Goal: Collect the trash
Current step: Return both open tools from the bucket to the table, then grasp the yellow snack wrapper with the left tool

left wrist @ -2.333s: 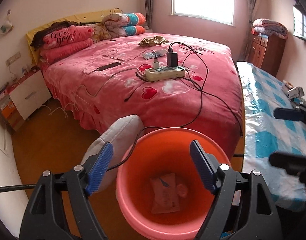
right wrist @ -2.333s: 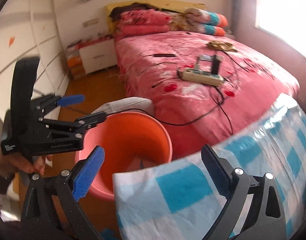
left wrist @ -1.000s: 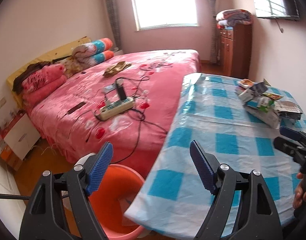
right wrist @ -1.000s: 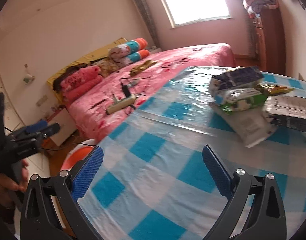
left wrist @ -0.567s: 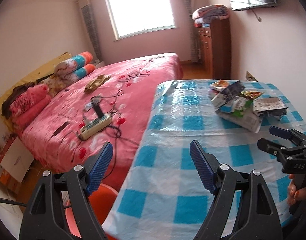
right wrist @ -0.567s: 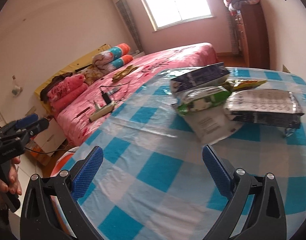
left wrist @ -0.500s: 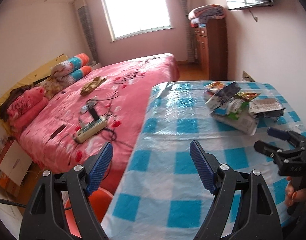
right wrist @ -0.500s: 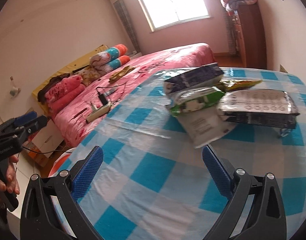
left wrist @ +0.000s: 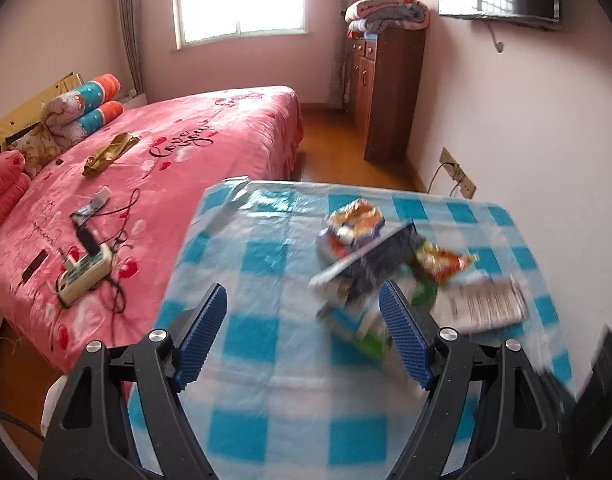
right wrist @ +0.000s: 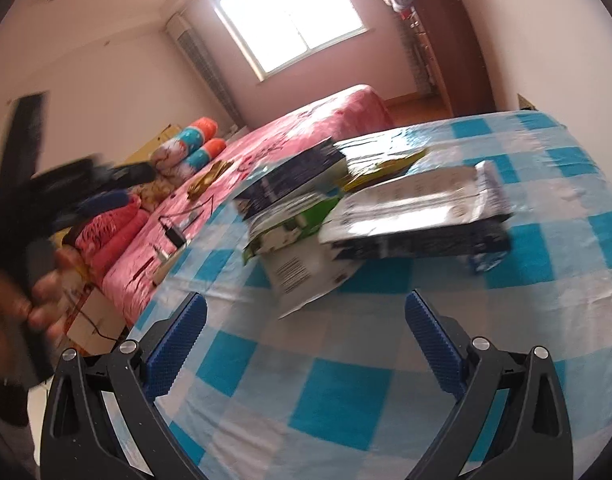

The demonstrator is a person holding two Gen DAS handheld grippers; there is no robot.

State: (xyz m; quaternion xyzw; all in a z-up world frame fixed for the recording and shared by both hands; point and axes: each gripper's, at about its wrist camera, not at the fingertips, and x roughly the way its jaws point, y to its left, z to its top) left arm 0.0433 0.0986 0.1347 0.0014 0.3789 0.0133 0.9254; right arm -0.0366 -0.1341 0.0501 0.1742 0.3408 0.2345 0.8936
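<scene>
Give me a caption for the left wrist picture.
Open left gripper over a blue-checked table, nearing a pile of wrappers; pink bed behind.

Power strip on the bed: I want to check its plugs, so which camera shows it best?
Left wrist view: the power strip lies in full sight on the pink bed. The right wrist view shows it only small and partly hidden by the table.

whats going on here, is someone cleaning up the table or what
A person holds a two-finger gripper in each hand over a table with a blue-and-white checked cloth. Both the left gripper and right gripper are open and empty, pointed toward a pile of crumpled snack wrappers and packets. Nothing is picked up yet.
</scene>
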